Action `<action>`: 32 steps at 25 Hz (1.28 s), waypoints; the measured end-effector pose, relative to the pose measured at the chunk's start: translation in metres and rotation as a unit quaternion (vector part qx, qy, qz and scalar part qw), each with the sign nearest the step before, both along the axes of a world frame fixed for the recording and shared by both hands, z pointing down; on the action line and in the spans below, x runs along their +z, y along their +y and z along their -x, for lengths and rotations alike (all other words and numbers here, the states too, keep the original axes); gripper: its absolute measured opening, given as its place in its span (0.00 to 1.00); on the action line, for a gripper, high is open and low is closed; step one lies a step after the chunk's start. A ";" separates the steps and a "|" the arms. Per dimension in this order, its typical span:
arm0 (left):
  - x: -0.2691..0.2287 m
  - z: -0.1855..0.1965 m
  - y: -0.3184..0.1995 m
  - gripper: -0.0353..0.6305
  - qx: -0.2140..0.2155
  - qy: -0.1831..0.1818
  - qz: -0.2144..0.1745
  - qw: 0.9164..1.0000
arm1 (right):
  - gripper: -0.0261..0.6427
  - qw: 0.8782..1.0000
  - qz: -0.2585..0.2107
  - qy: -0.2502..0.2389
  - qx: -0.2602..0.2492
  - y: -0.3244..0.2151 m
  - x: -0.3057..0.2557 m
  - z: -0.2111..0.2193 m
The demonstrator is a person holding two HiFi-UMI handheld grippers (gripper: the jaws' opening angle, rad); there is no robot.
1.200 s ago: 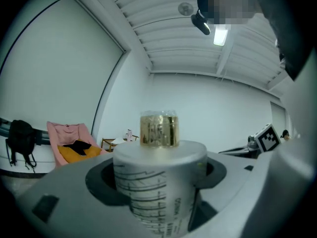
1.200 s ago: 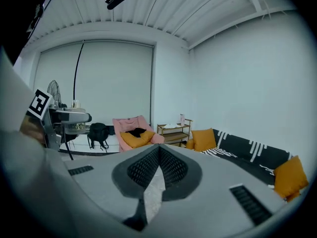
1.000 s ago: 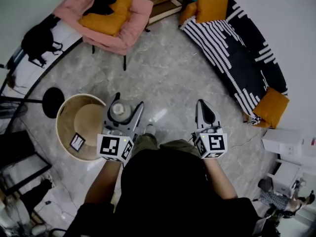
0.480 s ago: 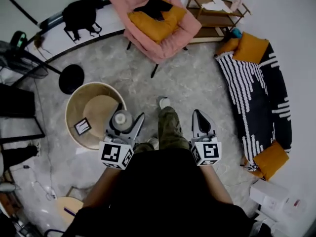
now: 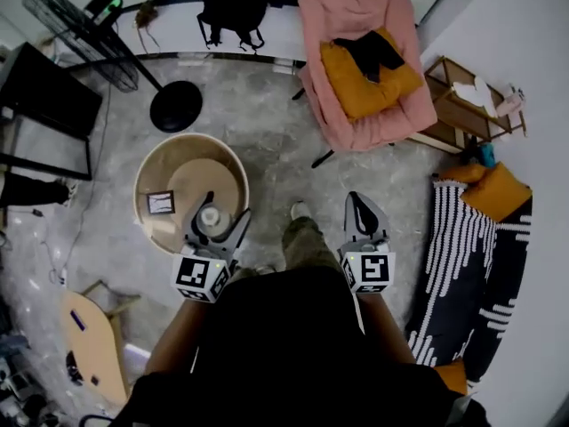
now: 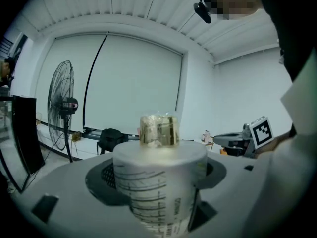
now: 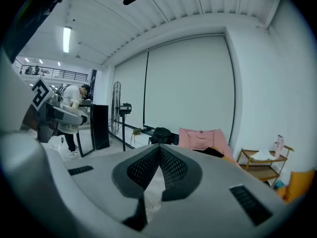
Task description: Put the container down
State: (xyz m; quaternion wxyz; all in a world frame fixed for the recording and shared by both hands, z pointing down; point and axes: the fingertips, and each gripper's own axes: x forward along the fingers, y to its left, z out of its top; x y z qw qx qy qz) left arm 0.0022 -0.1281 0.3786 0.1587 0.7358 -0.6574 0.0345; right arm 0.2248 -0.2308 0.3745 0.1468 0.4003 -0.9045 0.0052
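The person is turning on the spot, so the whole room is swinging round in the head view. The left claw (image 5: 222,213) is carrying the container (image 5: 211,218) in over the round surface (image 5: 182,176); a second ago it was hanging beside that surface's edge, above the floor. The pink armchair (image 5: 333,25) is sliding from the upper left across to the upper right. The striped sofa (image 5: 462,238) is dropping toward the lower right edge. A fan (image 5: 76,20) is coming into sight at the upper left, and a wooden board (image 5: 89,345) at the lower left.
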 end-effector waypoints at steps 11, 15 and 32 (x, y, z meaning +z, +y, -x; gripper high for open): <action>-0.006 0.042 -0.067 0.58 -0.170 0.011 0.001 0.985 | 0.07 0.989 0.019 0.028 -0.145 -0.153 0.015 0.061; -0.008 0.049 -0.071 0.58 -0.216 0.008 0.001 0.976 | 0.07 0.976 0.037 0.017 -0.213 -0.162 0.024 0.103; -0.038 0.076 0.024 0.58 -0.384 -0.036 -0.012 0.923 | 0.07 0.901 0.058 -0.018 -0.430 -0.093 0.009 0.244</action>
